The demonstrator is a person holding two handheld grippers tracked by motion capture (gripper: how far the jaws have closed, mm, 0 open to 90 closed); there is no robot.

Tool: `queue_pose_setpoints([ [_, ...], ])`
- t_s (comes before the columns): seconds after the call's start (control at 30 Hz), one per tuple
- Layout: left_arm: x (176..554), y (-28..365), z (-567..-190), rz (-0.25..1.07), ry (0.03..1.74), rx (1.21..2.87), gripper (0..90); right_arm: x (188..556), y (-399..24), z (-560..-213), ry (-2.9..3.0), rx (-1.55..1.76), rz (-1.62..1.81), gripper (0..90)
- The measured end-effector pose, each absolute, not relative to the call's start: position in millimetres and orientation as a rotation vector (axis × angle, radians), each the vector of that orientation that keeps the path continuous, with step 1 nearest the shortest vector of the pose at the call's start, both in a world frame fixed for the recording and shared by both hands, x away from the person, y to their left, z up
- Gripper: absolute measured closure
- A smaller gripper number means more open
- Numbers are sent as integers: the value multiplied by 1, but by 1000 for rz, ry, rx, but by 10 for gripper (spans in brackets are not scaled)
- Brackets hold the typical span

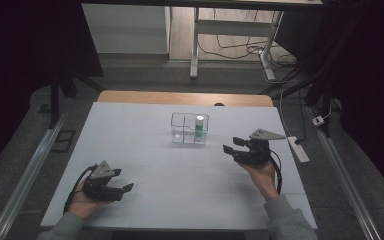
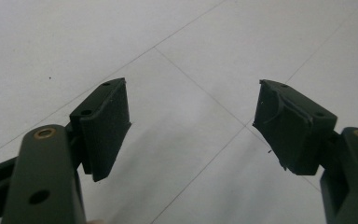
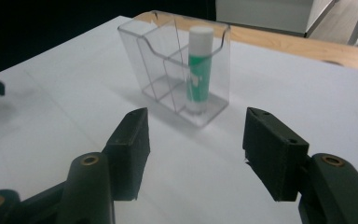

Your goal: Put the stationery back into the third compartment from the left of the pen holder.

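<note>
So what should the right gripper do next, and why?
Probably ease the right gripper forward toward the glue stick. The stick stands upright in the clear holder, the gripper is open and empty, and bare table still lies between them.

The clear, glossy plastic compartment box (image 3: pixel 168 70) holds a smooth green-and-white plastic glue stick (image 3: pixel 199 70). The white table (image 1: pixel 145 150) looks matt, its far edge bare wood.

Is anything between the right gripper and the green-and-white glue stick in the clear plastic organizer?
Only the clear plastic organizer's own wall. The green-and-white glue stick stands upright inside it; the bare white table lies between it and the open, empty right gripper.
</note>
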State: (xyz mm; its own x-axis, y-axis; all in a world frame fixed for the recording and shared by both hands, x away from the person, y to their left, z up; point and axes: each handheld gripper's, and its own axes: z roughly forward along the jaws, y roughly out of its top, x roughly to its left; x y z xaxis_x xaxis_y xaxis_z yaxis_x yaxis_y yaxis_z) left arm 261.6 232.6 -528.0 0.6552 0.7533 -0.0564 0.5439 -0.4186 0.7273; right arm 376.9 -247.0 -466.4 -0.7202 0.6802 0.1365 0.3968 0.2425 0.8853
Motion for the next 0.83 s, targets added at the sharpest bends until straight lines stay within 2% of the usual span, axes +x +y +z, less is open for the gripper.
queue_pose_setpoints([
  [0.37, 264, 234, -527, 374, 1026, 2098, 257, 338, -279, -480, 2285, 956, 1424, 393],
  [0.83, 266, 235, -526, 381, 1040, 2078, 254, 326, -291, -491, 2324, 947, 1392, 385],
])
